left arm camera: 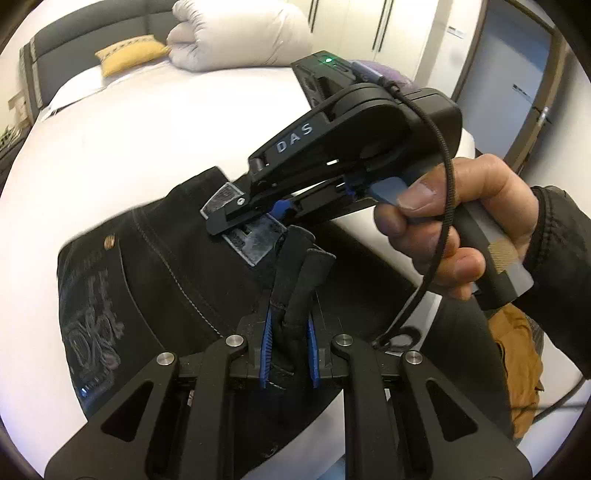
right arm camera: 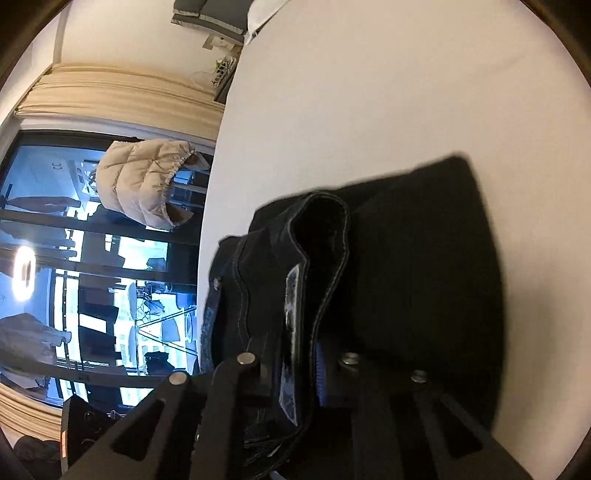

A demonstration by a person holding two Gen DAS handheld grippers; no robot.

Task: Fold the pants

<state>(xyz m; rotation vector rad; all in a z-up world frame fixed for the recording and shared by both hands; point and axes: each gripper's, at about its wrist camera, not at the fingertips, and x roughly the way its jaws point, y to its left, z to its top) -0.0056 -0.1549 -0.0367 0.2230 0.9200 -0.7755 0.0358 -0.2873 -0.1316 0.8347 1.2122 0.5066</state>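
Note:
Black pants with pale stitching and a printed back pocket lie on the white bed. My left gripper is shut on a bunched fold of the pants' fabric, close to the camera. My right gripper, held by a hand, reaches over the pants from the right, its fingers closed on the fabric edge. In the right wrist view the right gripper is shut on a folded hem of the pants, which drape over its fingers.
A rolled white duvet and a yellow pillow lie at the bed's head. Wardrobe doors stand behind. A window and a beige puffer jacket lie beyond the bed's edge.

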